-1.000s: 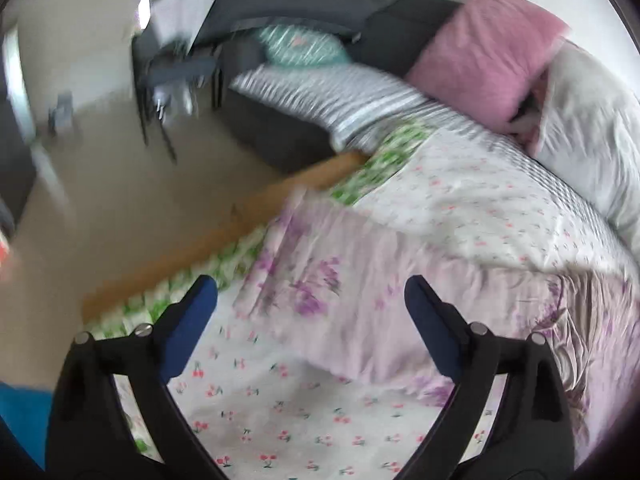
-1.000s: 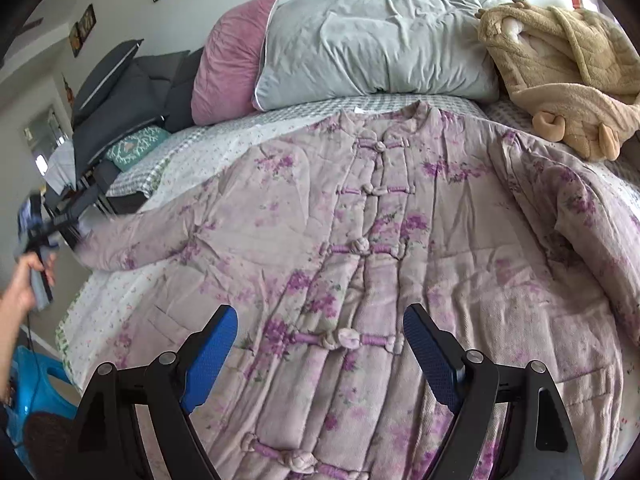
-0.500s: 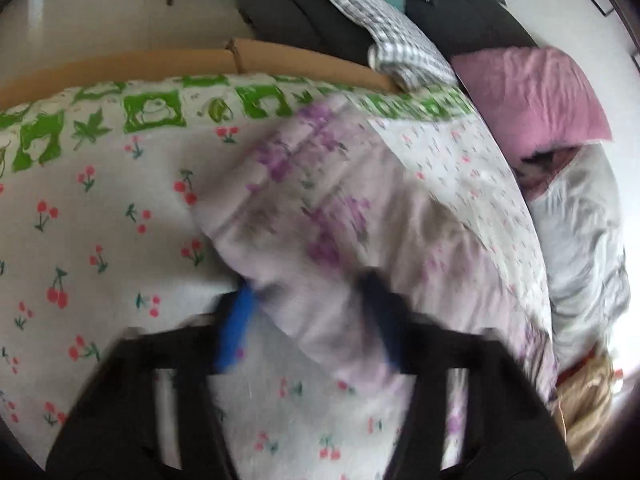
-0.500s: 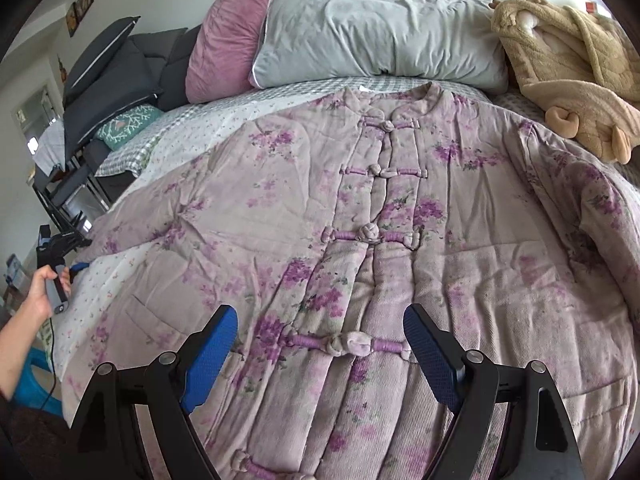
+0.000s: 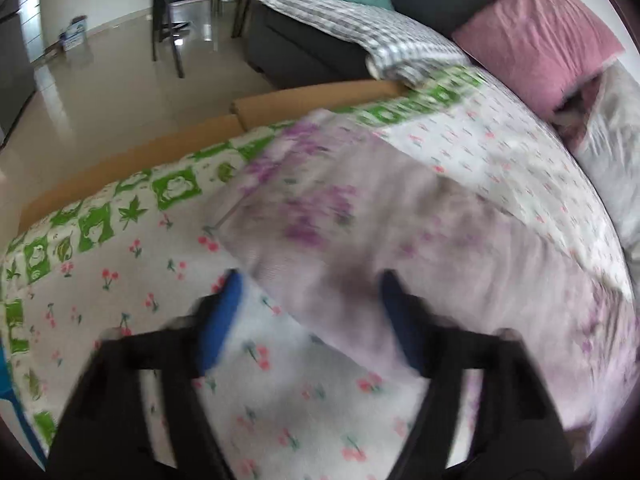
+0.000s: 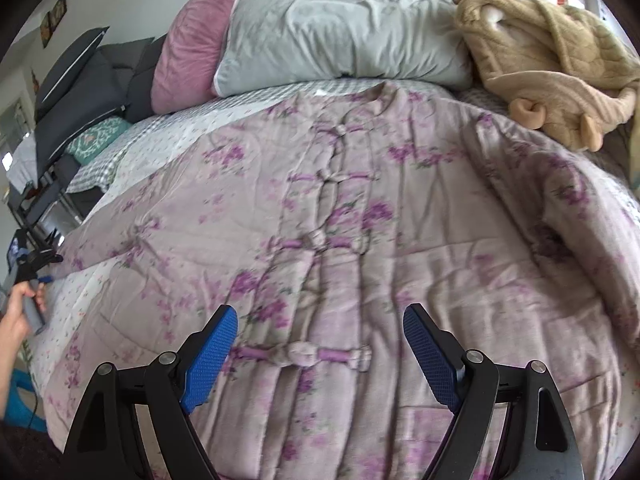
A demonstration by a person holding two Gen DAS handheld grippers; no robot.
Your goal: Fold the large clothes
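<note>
Jacket (image 6: 340,240) flat on bed (image 5: 280,400), no fold yet. Left claw (image 5: 308,312) reopening around sleeve (image 5: 340,240) cuff, apparently ungripped (blurred); right claw (image 6: 320,348) spread, empty.

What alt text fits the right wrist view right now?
A floral padded jacket lies spread flat, front up, on a bed, with the open right tool above its lowest visible knot button. Far left, a hand holds the left tool near the sleeve end.

Left tongs (image 5: 308,300) opening astride jacket sleeve (image 5: 320,220).
</note>
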